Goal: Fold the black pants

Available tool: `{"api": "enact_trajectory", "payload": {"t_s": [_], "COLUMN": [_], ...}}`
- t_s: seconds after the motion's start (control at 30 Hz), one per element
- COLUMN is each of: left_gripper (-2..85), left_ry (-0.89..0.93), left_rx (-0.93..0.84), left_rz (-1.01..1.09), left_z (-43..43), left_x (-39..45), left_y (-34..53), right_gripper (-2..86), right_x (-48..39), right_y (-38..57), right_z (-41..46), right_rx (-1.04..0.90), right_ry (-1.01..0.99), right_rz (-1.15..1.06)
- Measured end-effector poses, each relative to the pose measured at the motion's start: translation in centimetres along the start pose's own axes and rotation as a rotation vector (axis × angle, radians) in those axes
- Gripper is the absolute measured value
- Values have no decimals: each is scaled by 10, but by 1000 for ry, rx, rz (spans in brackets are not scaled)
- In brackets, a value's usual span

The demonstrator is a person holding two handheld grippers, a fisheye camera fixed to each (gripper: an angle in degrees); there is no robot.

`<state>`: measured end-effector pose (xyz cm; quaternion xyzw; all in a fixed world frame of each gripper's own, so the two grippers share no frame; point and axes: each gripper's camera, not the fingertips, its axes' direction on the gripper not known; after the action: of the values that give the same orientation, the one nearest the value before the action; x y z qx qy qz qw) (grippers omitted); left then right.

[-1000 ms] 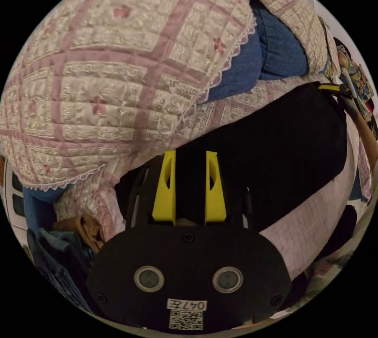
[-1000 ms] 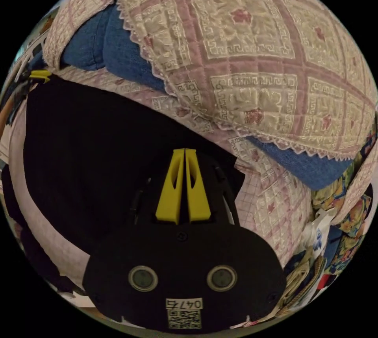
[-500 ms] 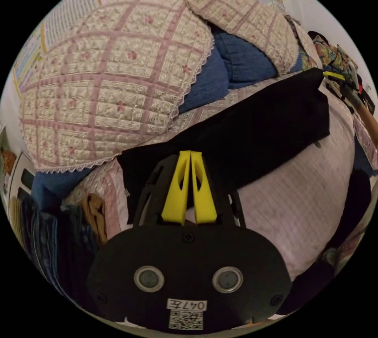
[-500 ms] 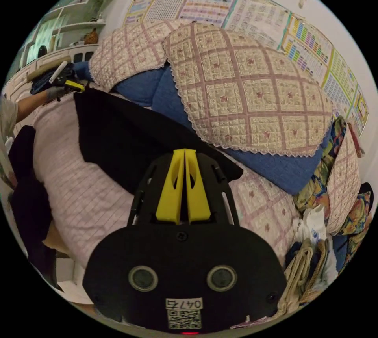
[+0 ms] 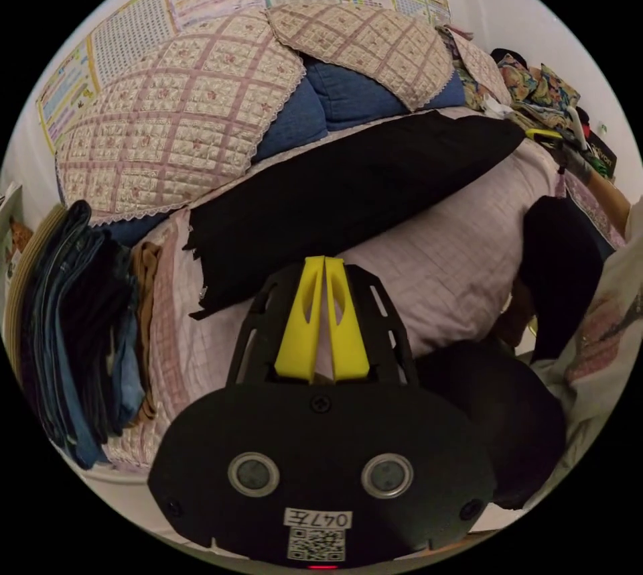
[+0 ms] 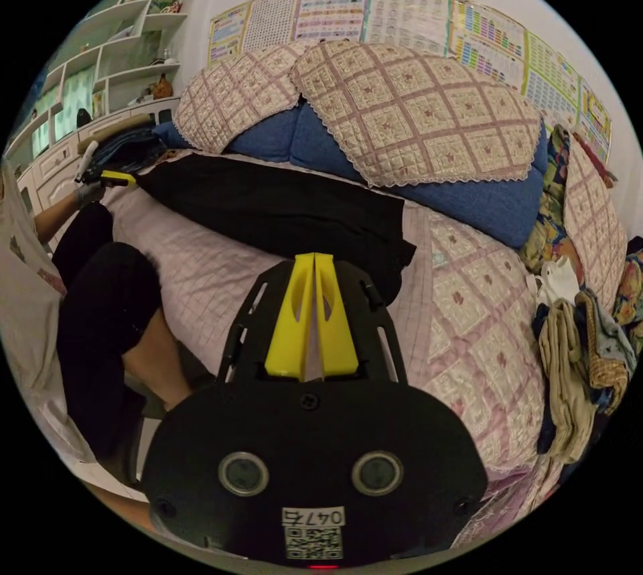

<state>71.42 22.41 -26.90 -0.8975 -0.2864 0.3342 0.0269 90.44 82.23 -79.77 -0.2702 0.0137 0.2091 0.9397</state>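
The black pants (image 5: 348, 186) are lying folded lengthwise on the sofa seat (image 5: 455, 260); crosswise folds are remaining. Both grippers' jaws are pressing together, empty.

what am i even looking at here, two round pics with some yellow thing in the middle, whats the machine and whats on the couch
There is no machine: a person holds a hand tool in each hand, and a fisheye camera rides on each, hence the round pictures. The yellow parts are each tool's two jaws. In the left gripper view you see the left tool, jaws together with nothing between them. In the right gripper view, the right tool looks the same.

The black pants lie stretched in a long band across a pink checked cover on a sofa, in front of quilted cushions. Neither tool grips them. Each view also catches the other tool at the far end of the pants. A stack of folded clothes sits at one end, a looser pile at the other.
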Motion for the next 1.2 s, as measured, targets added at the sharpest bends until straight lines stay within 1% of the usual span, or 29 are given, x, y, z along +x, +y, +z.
{"api": "enact_trajectory", "payload": {"t_s": [0.17, 0.27, 0.33, 0.4, 0.43, 0.47, 0.5, 0.53, 0.57, 0.6, 0.63, 0.7, 0.8, 0.9, 0.97, 1.03, 1.1, 1.2], "left_gripper": [-8, -6, -3, 10, 14, 37, 56, 64, 75, 81, 82, 86, 93, 89, 76, 44, 5, -6], "left_ry": [41, 73, 44, 81, 96, 124, 168, 197, 254, 302, 320, 363, 345, 325, 315, 307, 296, 257], "left_rx": [-28, -36, -53, -15, 8, 54, 96, 111, 128, 158, 182, 235, 215, 227, 231, 234, 269, 293], "left_rz": [12, -50, -102, -230, -275, -388, -521, -594, -744, -860, -903, -1048, -1195, -1276, -1288, -1282, -1262, -1198], "left_z": [-40, -55, -63, -85, -92, -107, -118, -121, -124, -125, -126, -124, -115, -115, -116, -118, -127, -146], "left_x": [-24, -52, -72, -107, -117, -140, -164, -177, -202, -223, -230, -258, -287, -312, -326, -339, -351, -361], "left_y": [37, 66, 89, 128, 139, 163, 188, 200, 225, 248, 257, 284, 307, 322, 325, 328, 331, 328], "right_gripper": [-6, -4, 0, 11, 24, 58, 74, 80, 83, 82, 82, 83, 90, 93, 95, 97, 100, 108], "right_x": [-11, -12, -12, -9, -6, -4, -4, -2, -1, -1, -2, -4, -3, 9, 23, 31, 35, 41], "right_y": [49, 76, 93, 110, 122, 134, 140, 152, 164, 171, 182, 195, 212, 240, 272, 295, 312, 326], "right_z": [-48, -63, -69, -75, -82, -96, -106, -128, -148, -155, -164, -166, -155, -156, -170, -179, -185, -186], "right_rx": [-45, -64, -88, -127, -145, -123, -95, -15, 68, 99, 129, 109, 10, -2, 55, 87, 104, 77], "right_ry": [-6, -22, -31, -38, 17, 79, 92, 90, 80, 73, 64, 66, 55, 55, 34, 19, -11, -34], "right_rz": [-4, 29, 47, 94, 150, 208, 238, 304, 380, 416, 472, 535, 611, 742, 894, 989, 1030, 1029]}}
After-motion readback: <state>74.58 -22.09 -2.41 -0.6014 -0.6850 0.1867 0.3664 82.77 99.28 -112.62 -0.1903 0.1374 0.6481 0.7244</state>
